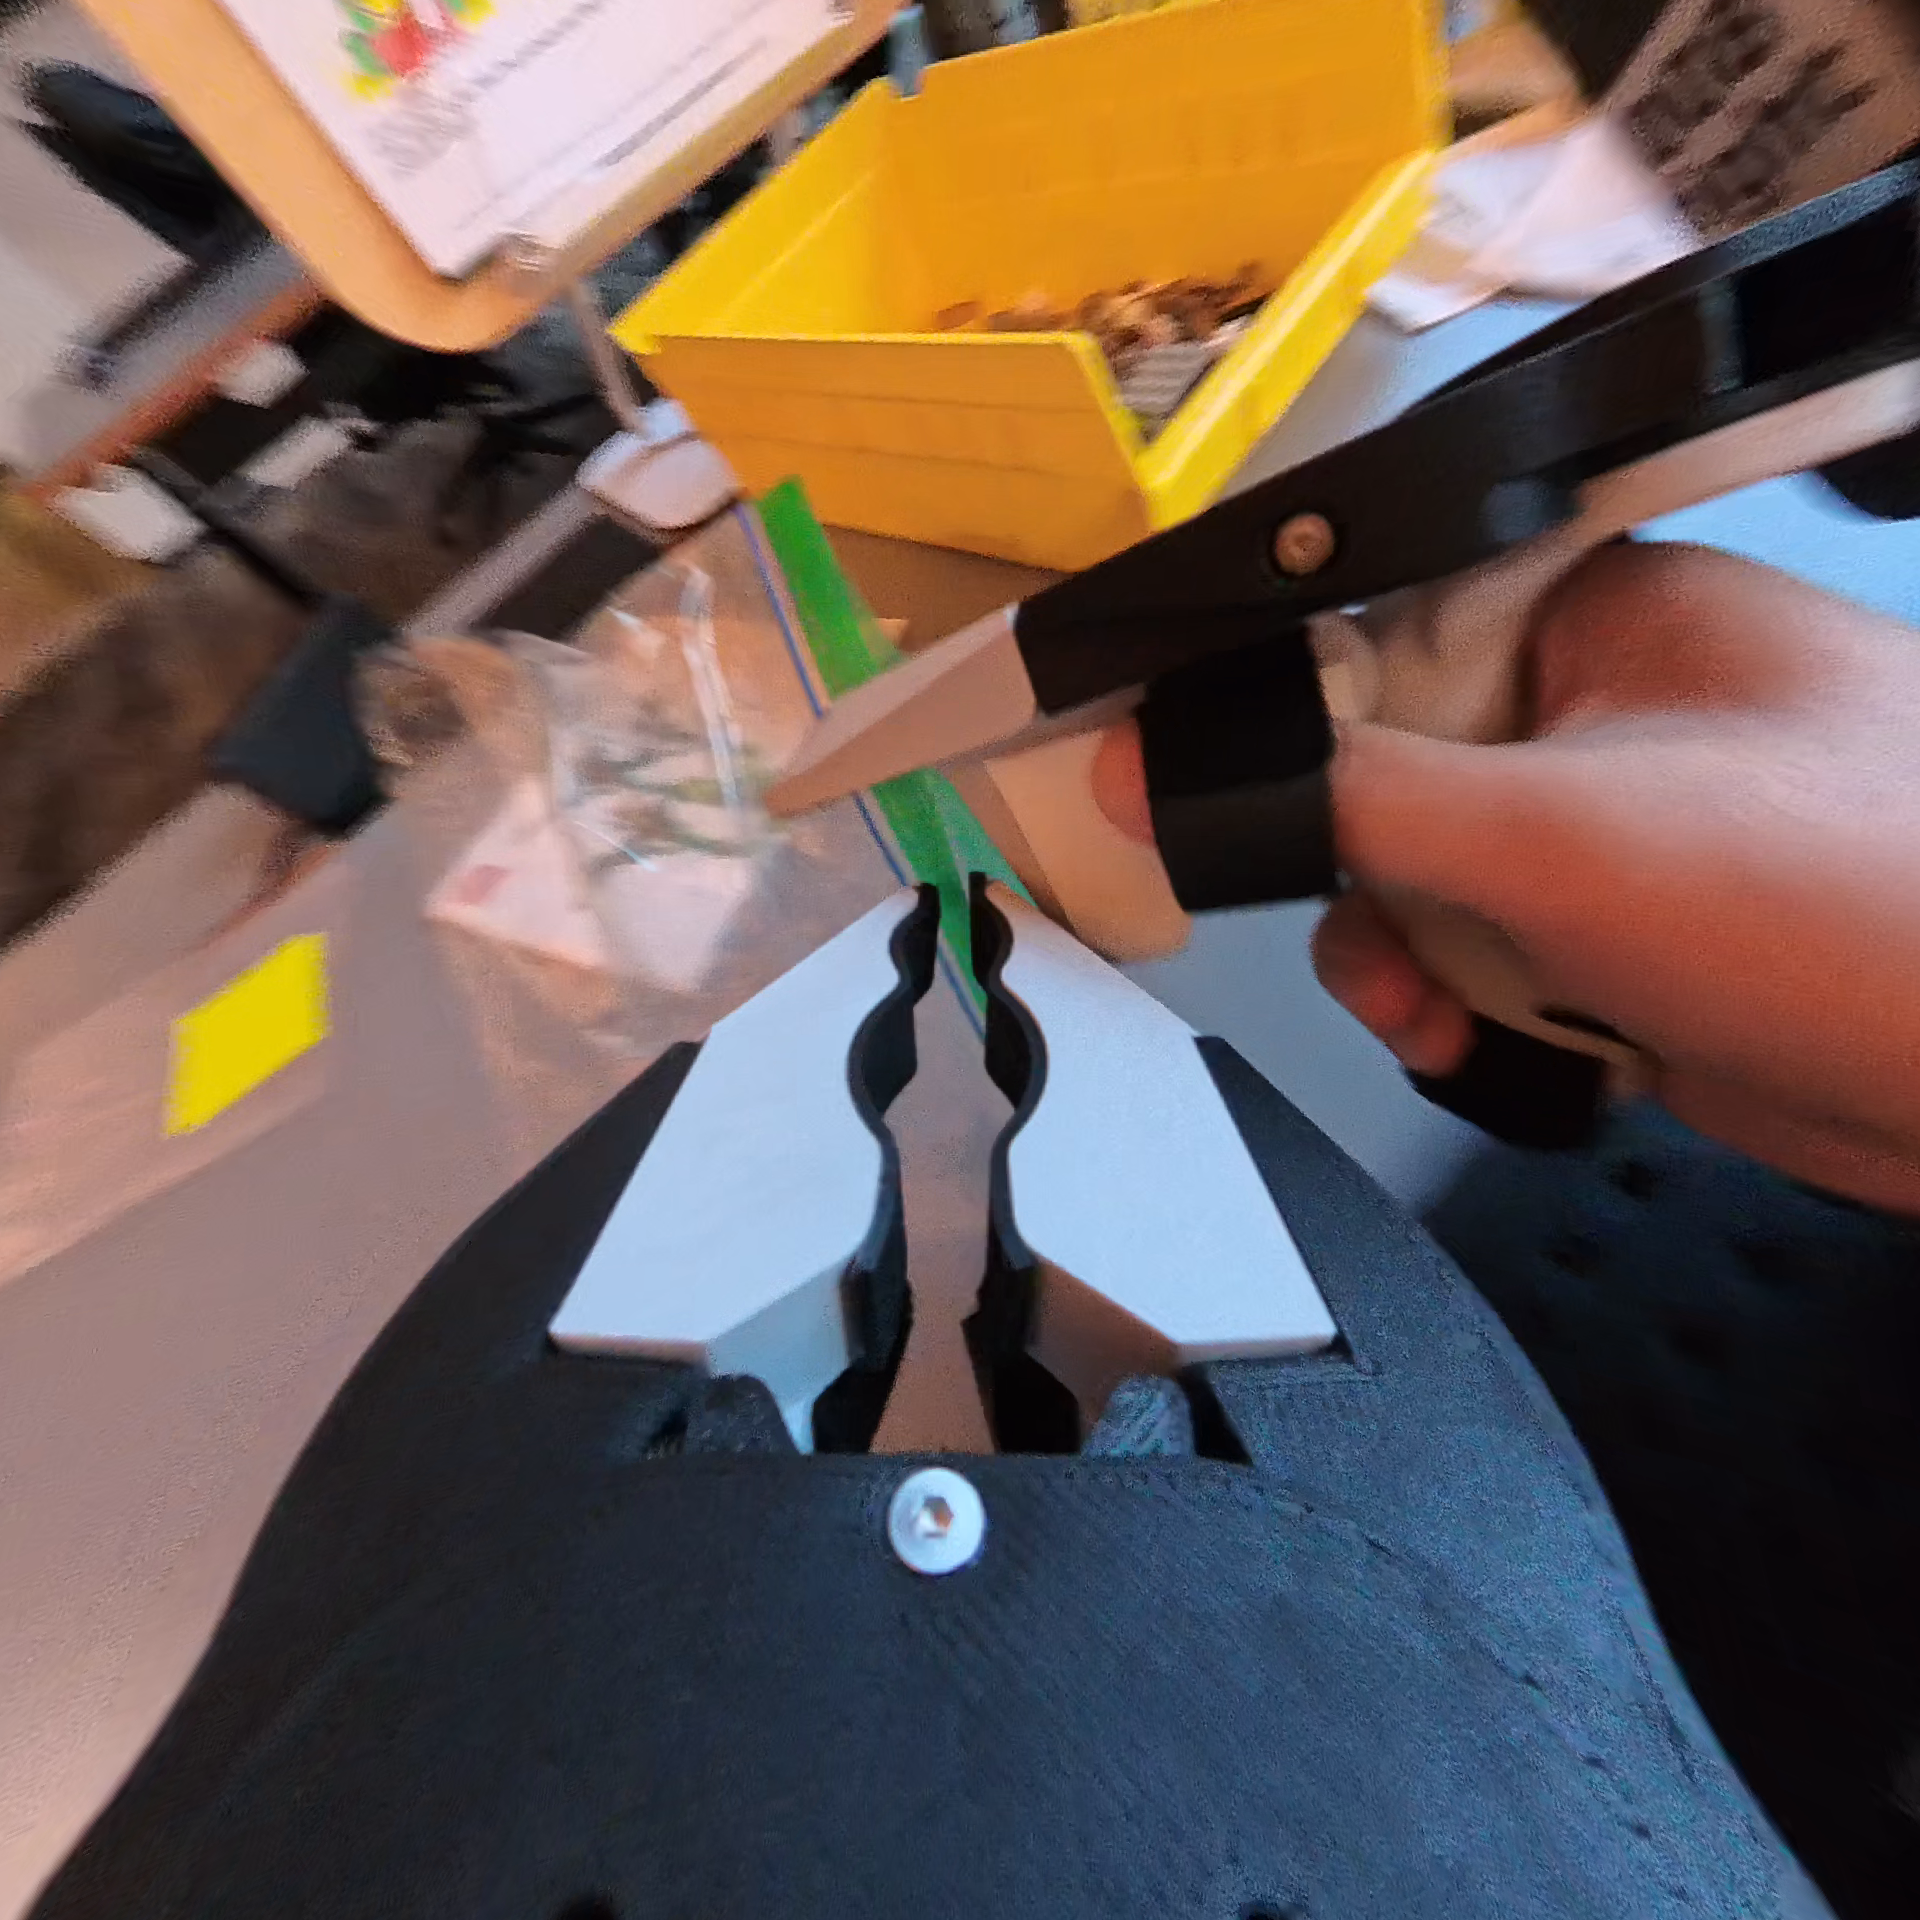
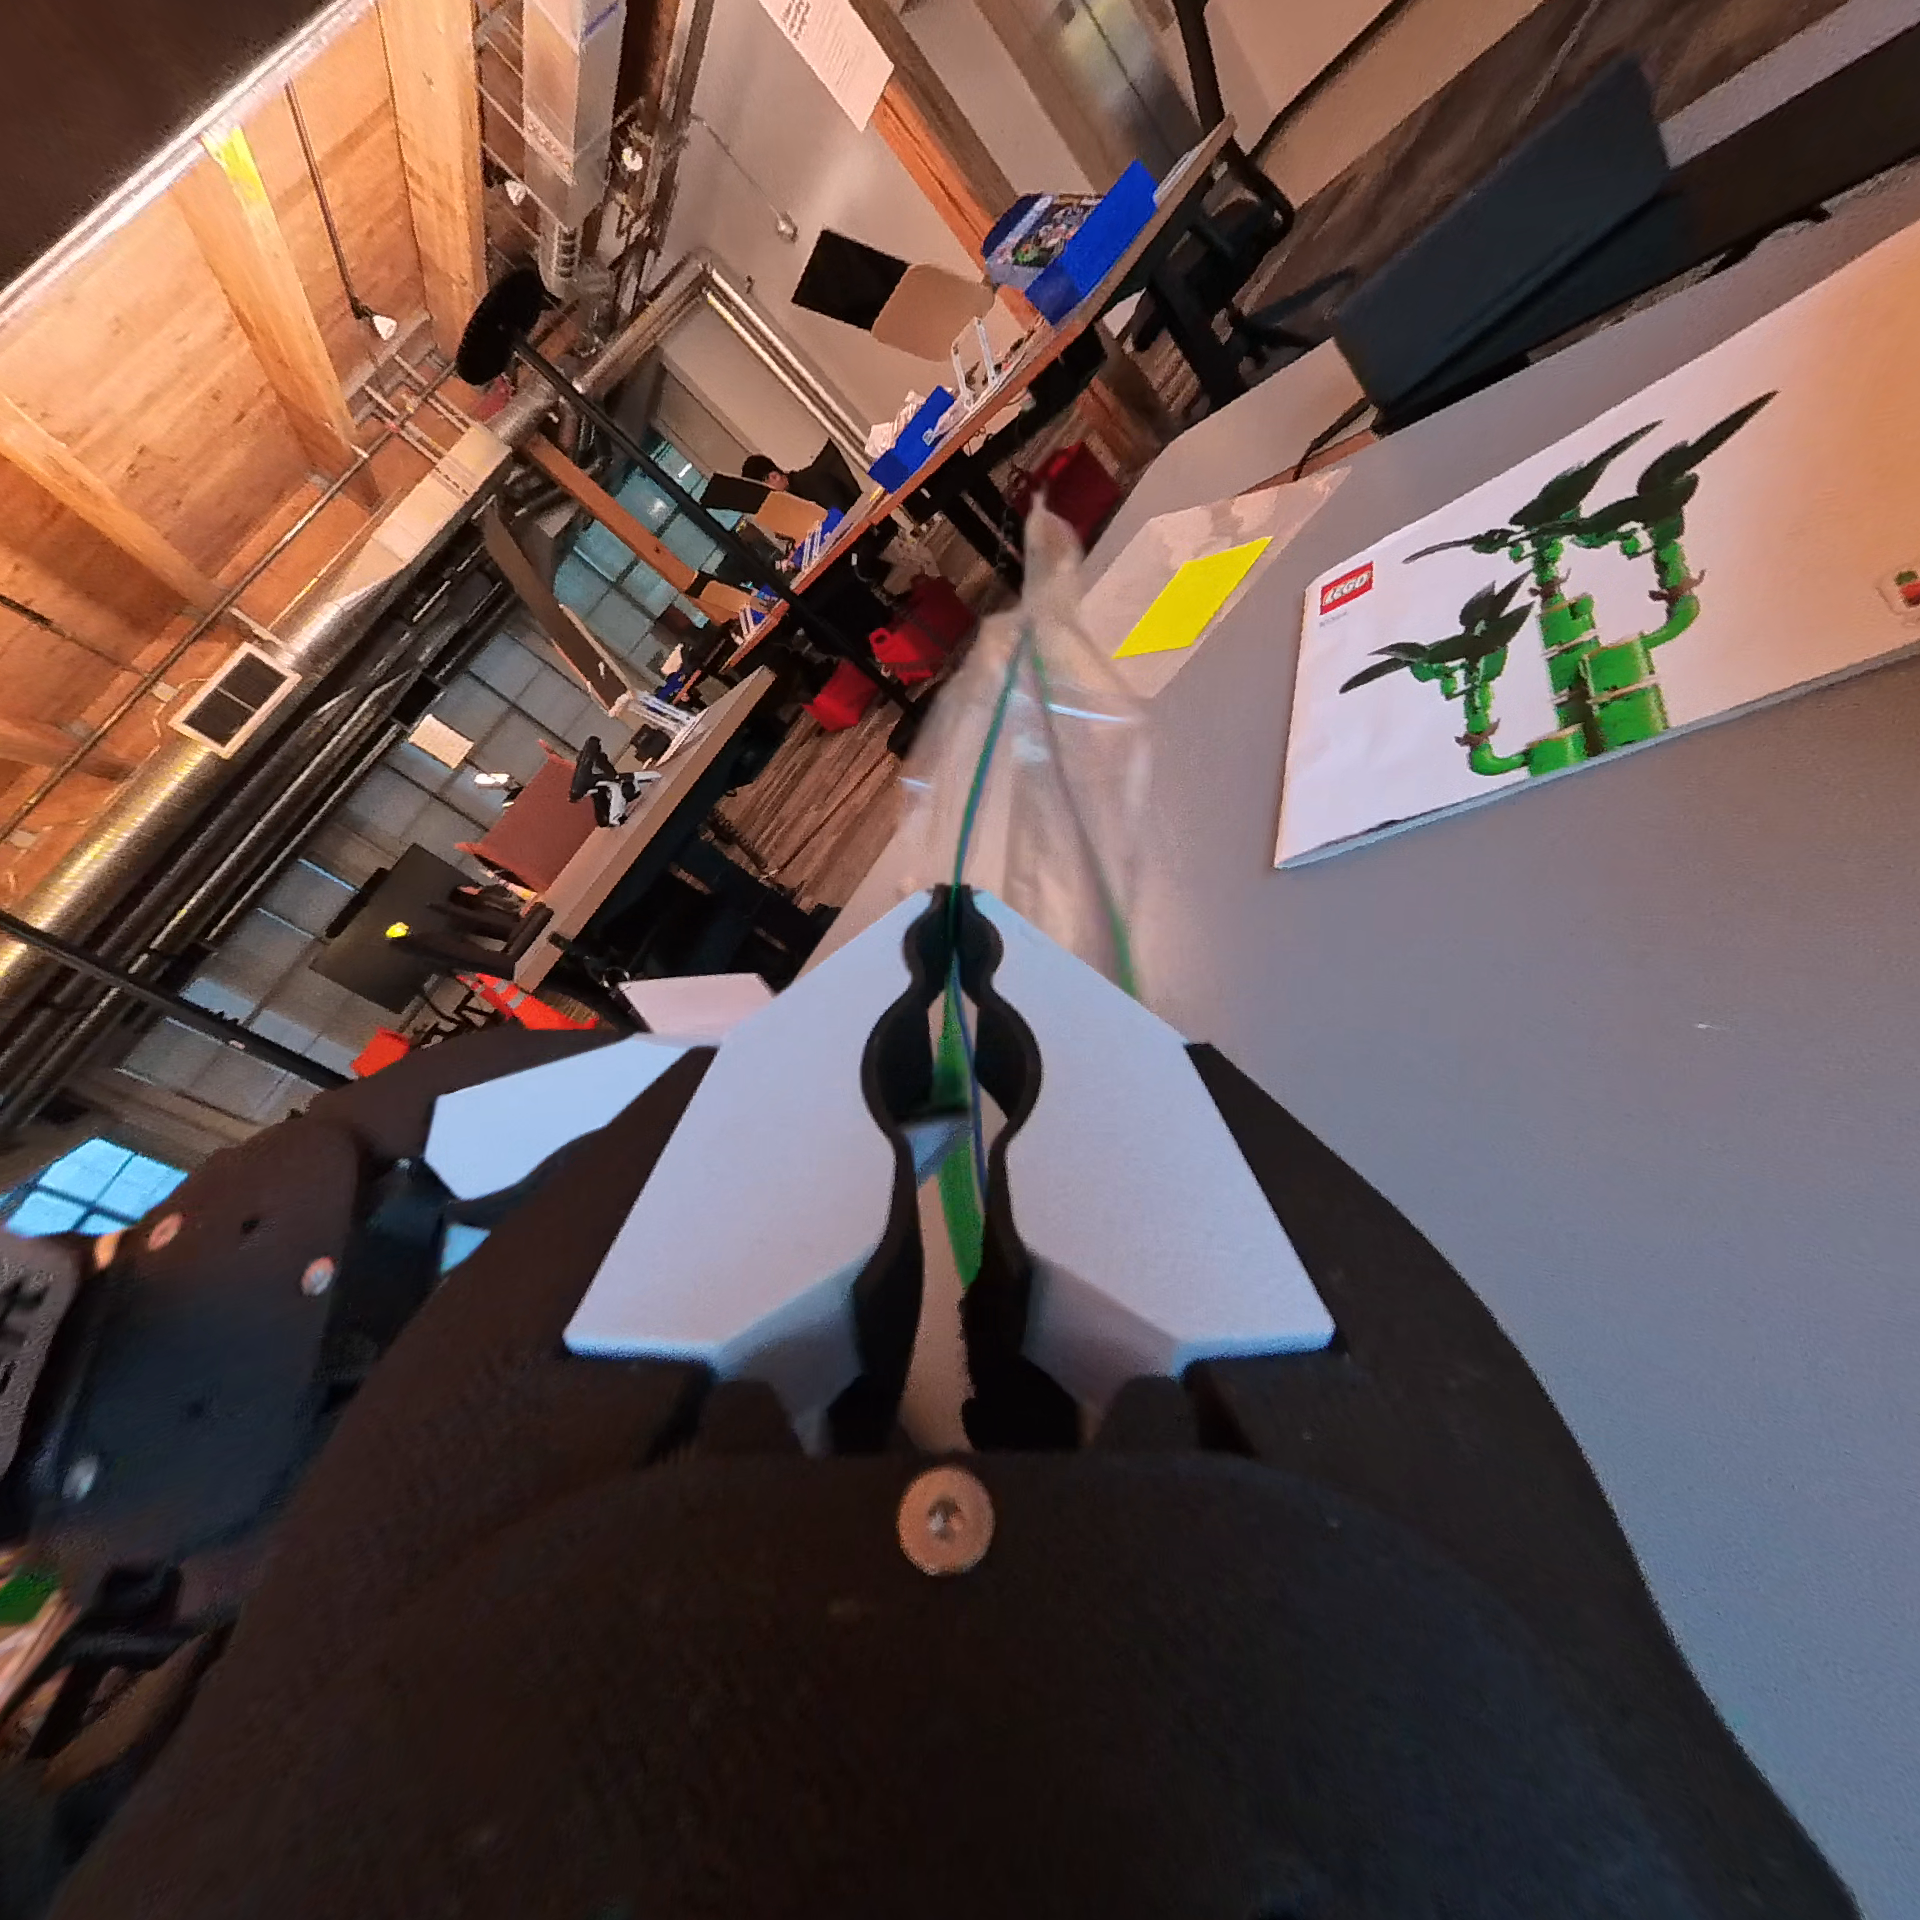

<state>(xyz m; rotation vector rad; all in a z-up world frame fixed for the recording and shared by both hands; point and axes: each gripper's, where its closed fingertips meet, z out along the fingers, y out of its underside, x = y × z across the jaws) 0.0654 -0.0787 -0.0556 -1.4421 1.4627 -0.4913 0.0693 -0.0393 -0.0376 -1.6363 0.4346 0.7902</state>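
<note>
A clear plastic bag with a green zip strip along its top hangs above the grey table; small blurred pieces show inside. My left gripper is shut on the near end of the strip. My right gripper, held by a hand, comes in from the right and pinches the same strip just beyond. In the right wrist view my right gripper is shut on the green strip, and the bag stretches away from it. The left gripper sits close at its left.
A yellow bin with brown pieces stands behind the bag. A yellow square lies on the table, also in the right wrist view. A booklet with a green plant picture lies on the grey table. A dark box stands beyond. The gap from one gripper's tips to the other's is roughly 4 cm.
</note>
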